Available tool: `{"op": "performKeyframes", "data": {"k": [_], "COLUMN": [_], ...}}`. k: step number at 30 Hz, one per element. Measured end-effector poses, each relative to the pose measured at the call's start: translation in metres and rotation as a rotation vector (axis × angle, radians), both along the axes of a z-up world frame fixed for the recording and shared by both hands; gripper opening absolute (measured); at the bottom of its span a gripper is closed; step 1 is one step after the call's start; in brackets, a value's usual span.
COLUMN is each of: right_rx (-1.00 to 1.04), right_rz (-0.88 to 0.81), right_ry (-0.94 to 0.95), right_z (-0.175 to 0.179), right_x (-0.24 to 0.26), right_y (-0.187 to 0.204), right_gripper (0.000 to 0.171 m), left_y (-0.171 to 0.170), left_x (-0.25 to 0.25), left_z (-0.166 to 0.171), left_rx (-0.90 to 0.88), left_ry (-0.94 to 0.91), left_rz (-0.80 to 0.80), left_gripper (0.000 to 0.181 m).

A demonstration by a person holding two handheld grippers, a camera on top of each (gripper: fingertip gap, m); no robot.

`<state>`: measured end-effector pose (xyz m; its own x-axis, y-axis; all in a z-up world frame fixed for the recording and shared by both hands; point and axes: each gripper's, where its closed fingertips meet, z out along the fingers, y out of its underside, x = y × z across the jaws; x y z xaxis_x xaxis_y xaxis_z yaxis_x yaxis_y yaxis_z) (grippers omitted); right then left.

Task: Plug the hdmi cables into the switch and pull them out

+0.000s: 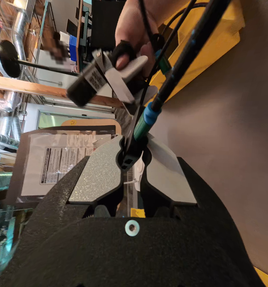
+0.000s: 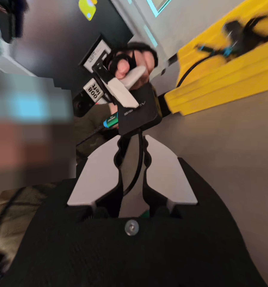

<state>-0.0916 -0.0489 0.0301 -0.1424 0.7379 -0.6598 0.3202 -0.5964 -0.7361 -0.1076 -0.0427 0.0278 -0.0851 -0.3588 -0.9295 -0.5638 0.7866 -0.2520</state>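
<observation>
Switch (image 1: 131, 149) edge-on between left gripper (image 1: 134, 149) jaws

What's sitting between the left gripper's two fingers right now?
In the left wrist view, the black switch stands edge-on between the left gripper fingers, with a green-and-blue HDMI plug in it.

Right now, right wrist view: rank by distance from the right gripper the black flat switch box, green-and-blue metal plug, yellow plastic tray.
1. Black flat switch box, just ahead of right gripper.
2. Green-and-blue metal plug, left of it.
3. Yellow plastic tray, far right.
</observation>
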Motion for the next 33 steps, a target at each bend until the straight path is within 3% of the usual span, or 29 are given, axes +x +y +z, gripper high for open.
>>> {"op": "performKeyframes", "data": {"k": [1,5,8,12,15,18,22,27,33], "right_rx": [0.083,0.515,0.858,1.149,1.353,1.534,1.805,1.923,2.017], "right_rz": [-0.075,-0.506,-0.822,-0.864,-0.786,-0.599,-0.479,-0.411,-0.402], "right_ry": [0.014,0.118,0.242,0.260,0.129,-0.002,-0.285,-0.616,-0.732], "right_z": [0.009,0.072,0.135,0.175,0.166,0.128,0.070,0.032,0.030], "right_x": [0.006,0.054,0.109,0.116,0.071,0.009,-0.028,-0.029,-0.023], "right_y": [0.010,0.051,0.045,-0.009,-0.029,-0.038,-0.014,0.012,0.018], "right_gripper": [0.024,0.023,0.020,0.019,0.029,0.039,0.041,0.033,0.007], "left_y": [0.002,0.013,0.030,0.061,0.079,0.084,0.083,0.082,0.078], "left_x": [-0.003,-0.013,-0.025,-0.043,-0.054,-0.056,-0.056,-0.054,-0.048], "left_z": [0.002,0.011,0.014,0.019,0.023,0.022,0.015,0.011,0.008], "left_rx": [-0.022,-0.064,-0.026,-0.010,0.010,0.007,0.012,0.030,0.048], "left_ry": [-0.012,-0.045,-0.031,-0.050,-0.071,-0.071,-0.031,0.002,0.007], "left_rz": [0.006,0.044,0.136,0.313,0.444,0.490,0.506,0.529,0.511], "left_gripper": [0.019,0.017,0.016,0.016,0.015,0.014,0.014,0.015,0.015]}}
